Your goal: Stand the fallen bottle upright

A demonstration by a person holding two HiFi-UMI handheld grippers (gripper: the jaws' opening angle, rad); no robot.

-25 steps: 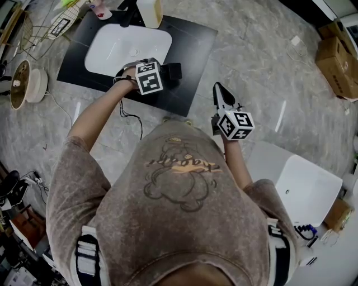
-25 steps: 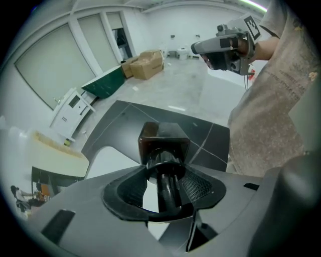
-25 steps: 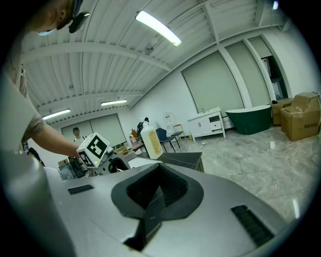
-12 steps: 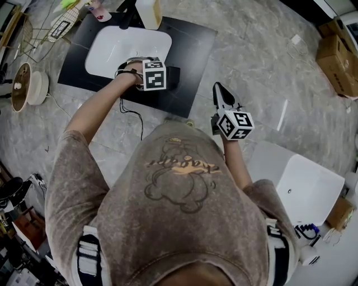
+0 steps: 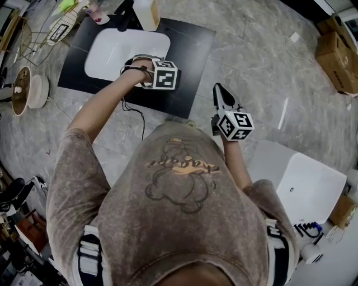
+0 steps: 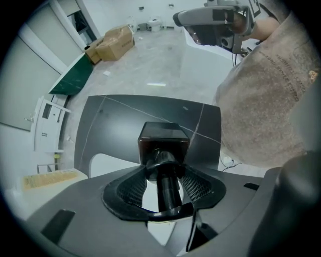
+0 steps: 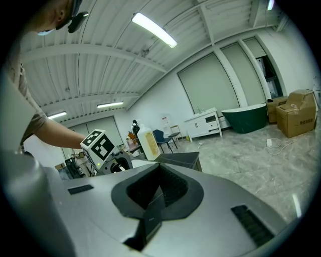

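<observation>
A dark square bottle (image 6: 163, 138) stands on the black counter (image 5: 190, 50) beside the white sink (image 5: 112, 47), its neck pointing up into my left gripper (image 6: 164, 168). That gripper points straight down and is shut on the bottle's neck, with a meshed pad on each side. In the head view its marker cube (image 5: 165, 74) hides the bottle. My right gripper (image 5: 218, 89) hangs off the counter's right side over the floor, shut and holding nothing; in the right gripper view the right gripper (image 7: 159, 173) faces the counter.
A large pale jug (image 5: 146, 11) stands at the counter's far edge behind the sink. Cardboard boxes (image 5: 338, 53) lie at the far right, a white basin (image 5: 307, 190) at the near right. A cable (image 5: 134, 114) trails on the floor by the counter's front.
My left gripper has rolled and shifted a little right over the counter; the dark bottle seen beside its cube earlier is now covered by it. The right gripper has not moved.
</observation>
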